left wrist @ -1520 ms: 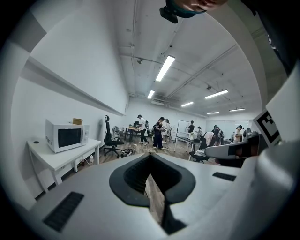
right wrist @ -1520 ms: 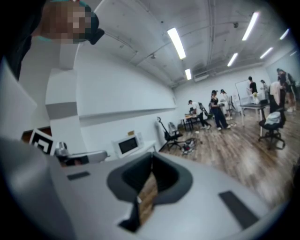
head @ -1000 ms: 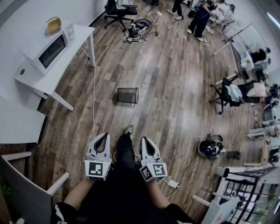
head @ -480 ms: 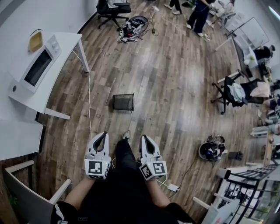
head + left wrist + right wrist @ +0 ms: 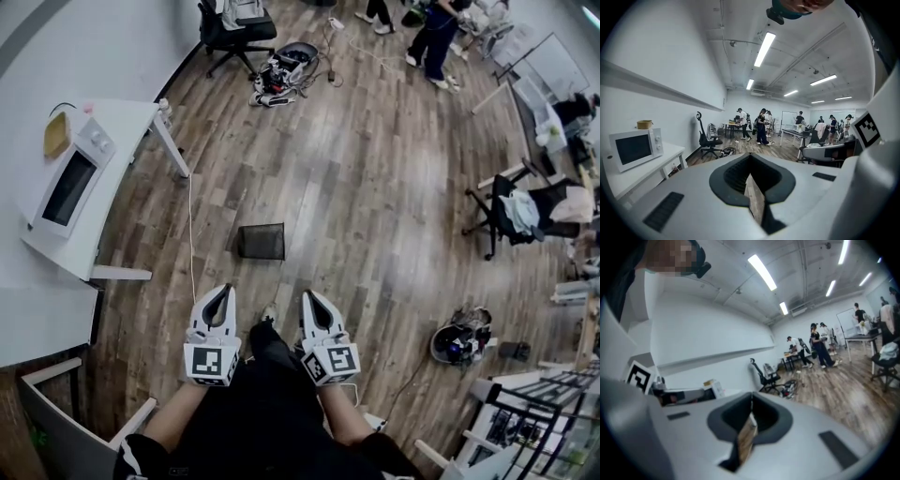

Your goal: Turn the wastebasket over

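Nearer now: wastebasket (image 5: 262, 241) on the floor (image 5: 375, 234) ahead. My left claw (image 5: 217, 292) and right claw (image 5: 313, 297) are pressed together, empty.

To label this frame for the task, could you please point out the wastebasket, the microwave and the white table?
wastebasket (image 5: 262, 241): head view, on its dark mesh side wall.
microwave (image 5: 67, 187): head view, on its dark door window.
white table (image 5: 131, 122): head view, on the bare top beside the microwave.
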`<control>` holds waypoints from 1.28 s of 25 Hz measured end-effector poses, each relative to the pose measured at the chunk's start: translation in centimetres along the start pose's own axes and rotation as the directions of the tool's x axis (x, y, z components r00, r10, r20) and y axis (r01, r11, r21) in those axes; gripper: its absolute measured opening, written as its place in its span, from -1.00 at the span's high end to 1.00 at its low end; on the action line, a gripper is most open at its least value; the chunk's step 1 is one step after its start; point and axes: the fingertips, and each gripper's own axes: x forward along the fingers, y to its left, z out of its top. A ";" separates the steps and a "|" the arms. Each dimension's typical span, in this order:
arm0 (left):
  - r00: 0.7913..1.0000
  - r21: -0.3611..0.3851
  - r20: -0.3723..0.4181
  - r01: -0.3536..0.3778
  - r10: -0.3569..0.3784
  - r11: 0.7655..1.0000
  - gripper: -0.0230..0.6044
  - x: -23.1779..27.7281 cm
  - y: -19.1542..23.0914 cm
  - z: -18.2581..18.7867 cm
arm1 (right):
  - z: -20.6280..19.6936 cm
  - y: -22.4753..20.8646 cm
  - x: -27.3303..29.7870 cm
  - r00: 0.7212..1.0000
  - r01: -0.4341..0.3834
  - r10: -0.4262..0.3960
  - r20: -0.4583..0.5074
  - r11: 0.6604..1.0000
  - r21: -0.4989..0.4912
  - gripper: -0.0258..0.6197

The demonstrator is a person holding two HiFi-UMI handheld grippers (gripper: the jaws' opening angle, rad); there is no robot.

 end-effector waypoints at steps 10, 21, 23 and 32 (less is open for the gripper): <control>0.998 0.004 -0.059 -0.007 0.008 1.000 0.82 4.7 -0.8 -0.5 | 1.2 -6.3 5.3 1.000 0.004 -0.004 -0.018 1.000 -0.015 0.82; 0.987 0.021 -0.098 0.130 -0.127 0.991 0.82 12.8 1.1 -0.7 | -0.5 -10.7 12.1 0.995 0.090 -0.091 -0.047 0.996 -0.012 0.82; 0.982 0.011 -0.112 0.157 -0.155 0.987 0.82 14.6 1.9 -0.8 | -1.1 -11.4 13.7 0.992 0.116 -0.116 -0.059 0.993 -0.009 0.82; 0.945 -0.011 -0.187 0.272 -0.269 0.962 0.82 22.4 5.2 -2.8 | -7.4 -15.3 20.7 0.960 0.224 -0.221 -0.170 0.975 0.000 0.82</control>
